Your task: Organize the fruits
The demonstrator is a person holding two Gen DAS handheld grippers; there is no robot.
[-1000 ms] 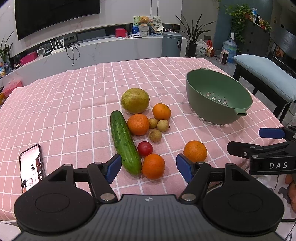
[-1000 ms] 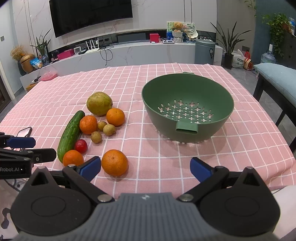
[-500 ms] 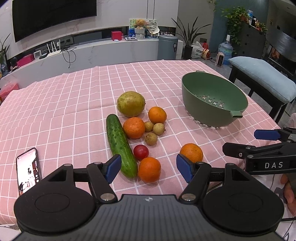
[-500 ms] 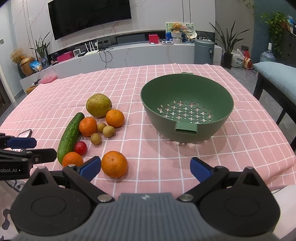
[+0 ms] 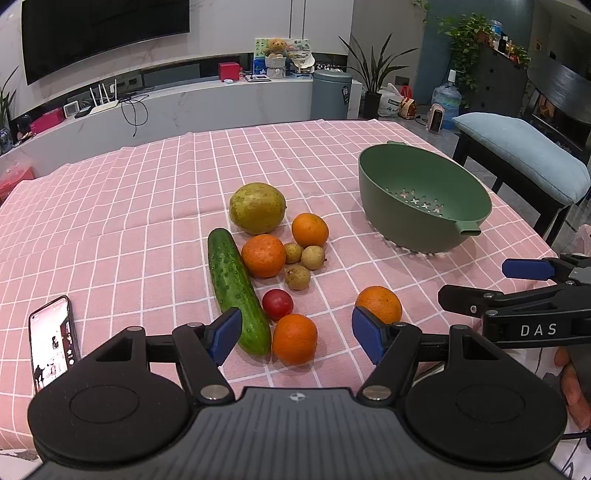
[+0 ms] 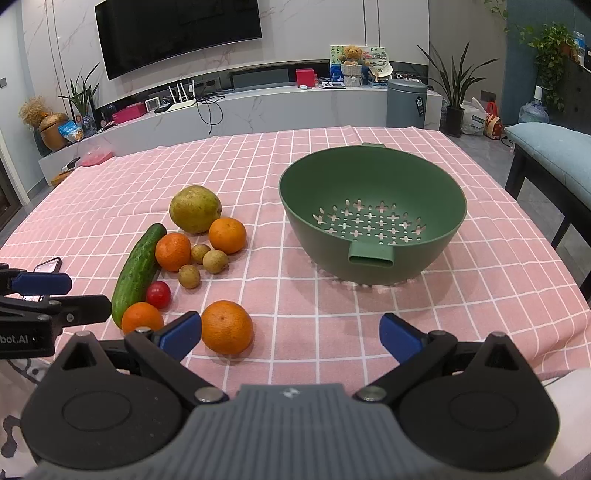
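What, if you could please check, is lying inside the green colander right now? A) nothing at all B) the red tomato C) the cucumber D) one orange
A: the green colander shows only its bare perforated floor, while the oranges, cucumber and tomato all lie on the pink tablecloth to its left.

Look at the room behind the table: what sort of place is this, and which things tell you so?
Most likely a home living room: a wall-mounted TV above a long media shelf, potted plants, and a teddy bear on the shelf.
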